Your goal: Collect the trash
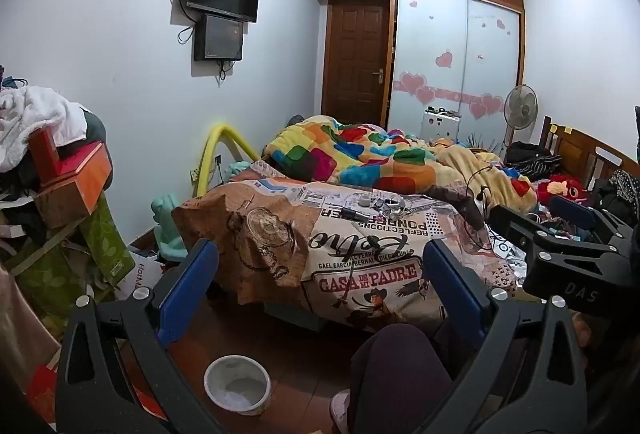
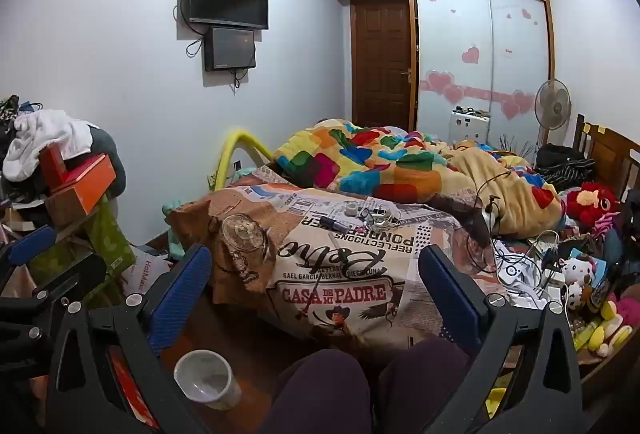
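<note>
A small white trash bin (image 1: pixel 237 384) with a plastic liner stands on the wooden floor in front of the bed; it also shows in the right wrist view (image 2: pixel 206 378). Small loose items (image 1: pixel 378 207), among them a tape roll and a dark tube, lie on the printed bedcover (image 1: pixel 360 258), also seen in the right wrist view (image 2: pixel 362 215). My left gripper (image 1: pixel 318 290) is open and empty, held above the floor before the bed. My right gripper (image 2: pixel 316 294) is open and empty beside it; it appears at the right of the left wrist view (image 1: pixel 568 234).
A pile of boxes and clothes (image 1: pixel 52 161) stands at the left. A colourful blanket (image 2: pixel 380 161), cables and plush toys (image 2: pixel 576 274) crowd the bed's right side. The person's knees (image 2: pixel 360 386) are below the grippers. A fan (image 2: pixel 554 105) stands by the wardrobe.
</note>
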